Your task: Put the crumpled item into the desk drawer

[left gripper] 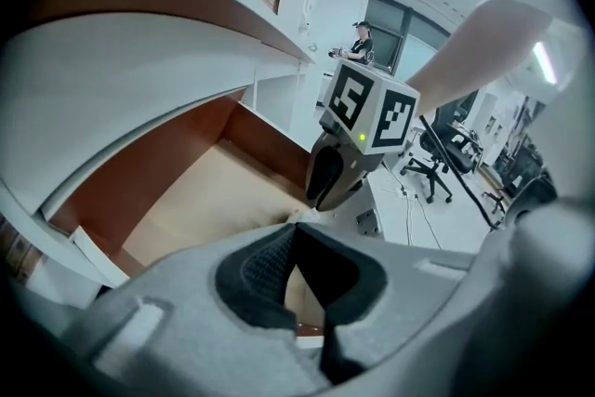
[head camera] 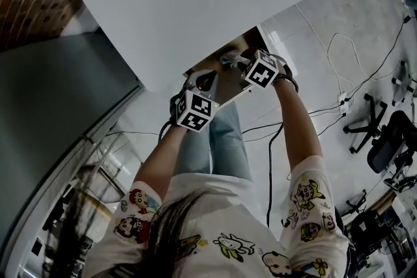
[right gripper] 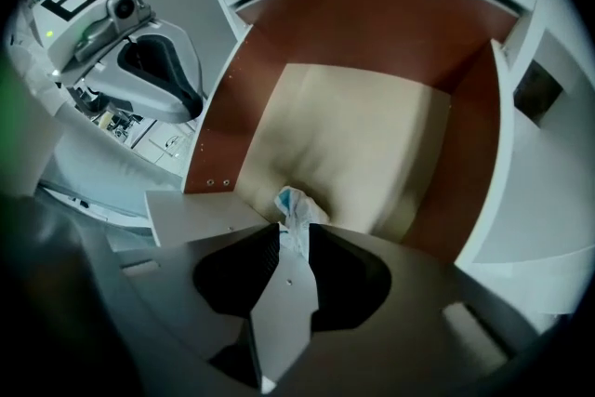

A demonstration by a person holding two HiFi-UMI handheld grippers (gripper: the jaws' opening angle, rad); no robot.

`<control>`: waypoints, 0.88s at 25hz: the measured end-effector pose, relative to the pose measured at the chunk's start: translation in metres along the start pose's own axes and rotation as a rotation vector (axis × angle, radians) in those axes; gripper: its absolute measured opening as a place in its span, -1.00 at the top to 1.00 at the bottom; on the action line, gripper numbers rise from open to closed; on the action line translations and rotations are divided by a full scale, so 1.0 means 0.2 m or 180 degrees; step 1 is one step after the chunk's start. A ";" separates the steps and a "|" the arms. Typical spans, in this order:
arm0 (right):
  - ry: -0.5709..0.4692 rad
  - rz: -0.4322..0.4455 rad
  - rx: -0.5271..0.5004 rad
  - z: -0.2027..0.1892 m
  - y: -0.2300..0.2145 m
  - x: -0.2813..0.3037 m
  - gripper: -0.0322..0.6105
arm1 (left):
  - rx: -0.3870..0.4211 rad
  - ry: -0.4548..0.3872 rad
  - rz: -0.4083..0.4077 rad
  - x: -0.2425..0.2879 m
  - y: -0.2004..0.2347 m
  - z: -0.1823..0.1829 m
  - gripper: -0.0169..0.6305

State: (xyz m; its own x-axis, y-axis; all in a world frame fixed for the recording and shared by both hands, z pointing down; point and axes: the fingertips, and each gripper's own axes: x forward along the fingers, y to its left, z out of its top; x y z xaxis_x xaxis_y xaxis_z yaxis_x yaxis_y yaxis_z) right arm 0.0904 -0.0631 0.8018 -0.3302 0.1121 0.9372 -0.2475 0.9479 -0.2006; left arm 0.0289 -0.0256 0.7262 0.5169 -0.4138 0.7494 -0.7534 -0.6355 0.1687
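See in the head view a broad white desk top [head camera: 215, 3] with an open drawer of reddish-brown walls and pale beige floor [head camera: 225, 78] under its near edge. Find both grippers at that drawer's mouth, the right gripper [head camera: 232, 62], with its black-and-white marker cube [head camera: 262, 69], at 2 o'clock of the left gripper [head camera: 203, 81]. Read the right gripper [right gripper: 294, 235] in its own view as clenched on a small crumpled white wad with a blue fleck [right gripper: 296, 204], pinched at the pad tips, most of the wad sticking out ahead of them. Place the wad at 6 o'clock of the drawer [right gripper: 232, 98], over the near end of the beige floor; cannot tell contact with that floor. Note the left gripper [right gripper: 153, 74] at 10 o'clock in that view, beyond the drawer's brown side wall. Read the left gripper [left gripper: 297, 228] in its own view as clenched shut, dark pads touching at the tips, nothing between them. See there the drawer [left gripper: 177, 153] at 9 o'clock and the right gripper [left gripper: 327, 179] at 1 o'clock, just beyond the pad tips. Note black wheeled office chairs [head camera: 384, 140] at 3 o'clock in the head view.
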 end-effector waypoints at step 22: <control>-0.1205 -0.0941 0.0463 0.28 0.13 -1.06 0.57 | 0.0343 -0.0515 -0.0094 -0.51 -0.09 0.56 0.95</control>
State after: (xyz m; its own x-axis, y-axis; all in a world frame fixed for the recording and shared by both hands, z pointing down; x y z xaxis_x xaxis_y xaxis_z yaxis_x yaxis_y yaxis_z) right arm 0.1035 -0.0794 0.5830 -0.5275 -0.2965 0.7961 -0.4958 0.8684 -0.0051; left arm 0.0350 -0.0441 0.5750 0.6033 -0.4879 0.6309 -0.6936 -0.7114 0.1131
